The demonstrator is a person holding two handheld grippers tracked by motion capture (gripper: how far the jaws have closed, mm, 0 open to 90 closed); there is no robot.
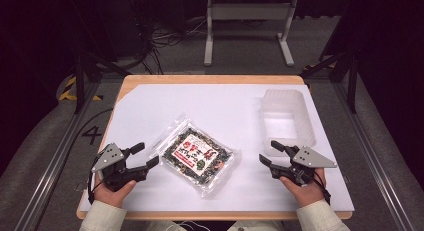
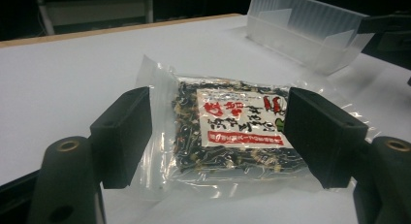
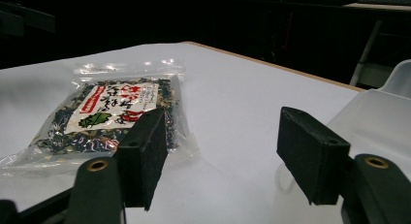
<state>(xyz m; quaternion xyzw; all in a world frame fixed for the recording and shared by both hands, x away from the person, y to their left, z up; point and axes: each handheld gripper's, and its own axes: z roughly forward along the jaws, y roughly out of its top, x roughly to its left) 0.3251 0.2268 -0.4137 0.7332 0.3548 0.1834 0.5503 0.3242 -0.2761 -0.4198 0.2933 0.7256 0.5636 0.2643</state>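
Observation:
A clear plastic packet (image 1: 196, 156) of dark dried food with a white and red label lies flat in the middle of the white table top (image 1: 220, 106). My left gripper (image 1: 145, 155) rests just left of it, jaws open and pointed at the packet (image 2: 232, 132), nothing between them. To the packet's right my right gripper (image 1: 268, 152) is open and empty too, a short gap away from the packet (image 3: 106, 115). A hand holds each gripper near the front edge.
A translucent plastic tub (image 1: 286, 120) stands at the back right, just beyond the right gripper; it appears as the tub (image 2: 310, 32) and the tub (image 3: 383, 122) in the gripper views. A white metal stand (image 1: 247, 26) and cables lie on the floor behind the table.

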